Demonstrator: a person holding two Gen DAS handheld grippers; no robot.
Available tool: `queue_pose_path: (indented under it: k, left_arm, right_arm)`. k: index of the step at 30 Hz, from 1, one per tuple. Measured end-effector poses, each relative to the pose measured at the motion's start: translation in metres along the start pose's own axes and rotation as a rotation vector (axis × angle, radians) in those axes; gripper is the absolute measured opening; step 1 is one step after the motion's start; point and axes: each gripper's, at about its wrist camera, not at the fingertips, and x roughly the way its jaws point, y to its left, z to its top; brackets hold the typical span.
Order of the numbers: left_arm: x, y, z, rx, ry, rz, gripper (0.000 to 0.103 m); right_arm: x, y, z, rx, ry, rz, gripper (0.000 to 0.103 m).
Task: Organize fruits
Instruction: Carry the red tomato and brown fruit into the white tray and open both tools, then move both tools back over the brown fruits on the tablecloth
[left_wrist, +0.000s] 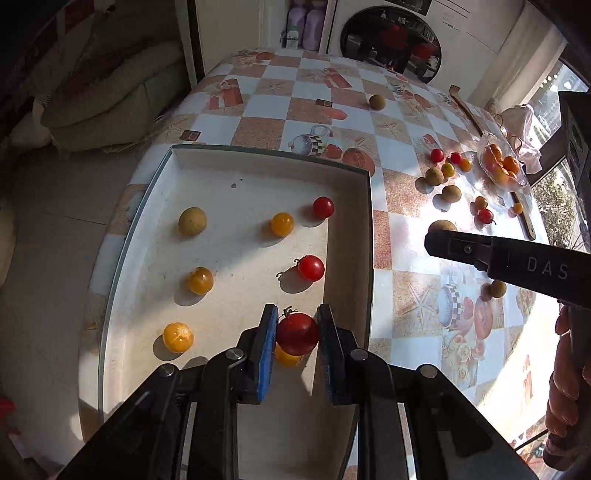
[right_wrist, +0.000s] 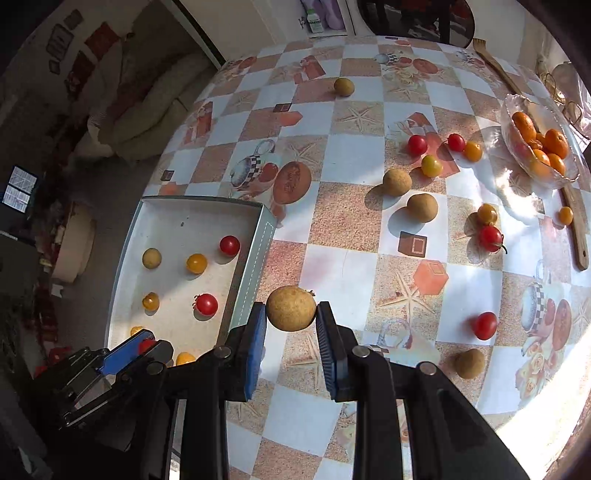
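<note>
My left gripper (left_wrist: 297, 319) is shut on a red cherry tomato (left_wrist: 297, 333) and holds it over the near right part of the white box (left_wrist: 364, 229). The box holds two more red tomatoes (left_wrist: 311, 268), several yellow tomatoes (left_wrist: 282, 224) and one tan longan (left_wrist: 192, 221). My right gripper (right_wrist: 291, 308) is shut on a tan longan (right_wrist: 291, 308), above the table just right of the box (right_wrist: 255, 254). Loose tomatoes (right_wrist: 485, 325) and longans (right_wrist: 422, 207) lie on the table to the right.
A glass bowl of oranges (right_wrist: 539, 147) stands at the far right beside a wooden back scratcher (right_wrist: 576, 221). One longan (right_wrist: 344, 86) lies alone at the far side. The checked tablecloth (right_wrist: 332, 266) covers a round table; its left edge drops to the floor.
</note>
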Motion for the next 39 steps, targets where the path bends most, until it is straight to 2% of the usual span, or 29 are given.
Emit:
queue_pose_path:
  k: [6,13,24,26,27,29,30,31,33,35,37,39]
  left_arm:
    - [0.009,0.037,-0.026,-0.065,0.042,0.040,0.023]
    - [0.023,0.059,-0.044,-0.119,0.071,0.055,0.023]
    - [0.031,0.063,-0.052,-0.108,0.069,0.053,0.023]
    - [0.031,0.064,-0.053,-0.111,0.069,0.049,0.024]
    - [0.031,0.064,-0.053,-0.110,0.069,0.046,0.026]
    - [0.030,0.064,-0.053,-0.112,0.066,0.033,0.041]
    - [0.028,0.065,-0.054,-0.111,0.056,0.048,0.066]
    - [0.025,0.065,-0.054,-0.110,0.035,0.057,0.073]
    - [0.022,0.066,-0.054,-0.101,0.028,0.054,0.073]
    - [0.023,0.067,-0.053,-0.097,0.042,0.060,0.073]
    - [0.025,0.067,-0.052,-0.089,0.054,0.061,0.073]
    - [0.024,0.065,-0.049,-0.080,0.062,0.065,0.073]
  right_arm:
    - [0.027,0.055,0.001,-0.102,0.069,0.051,0.030]
    - [0.059,0.102,-0.003,-0.195,0.150,0.067,0.030]
    - [0.106,0.127,-0.004,-0.260,0.254,0.011,0.031]
    - [0.107,0.130,-0.003,-0.276,0.246,-0.001,0.031]
    - [0.108,0.131,-0.003,-0.284,0.250,-0.007,0.031]
    - [0.109,0.133,-0.002,-0.283,0.252,-0.002,0.034]
    - [0.110,0.134,-0.001,-0.279,0.254,0.005,0.037]
    - [0.110,0.134,0.000,-0.277,0.255,0.012,0.040]
    - [0.110,0.136,0.002,-0.286,0.251,0.013,0.050]
    - [0.107,0.138,0.003,-0.291,0.239,0.020,0.053]
    - [0.101,0.136,0.006,-0.276,0.231,0.040,0.061]
    - [0.094,0.133,0.010,-0.250,0.213,0.062,0.074]
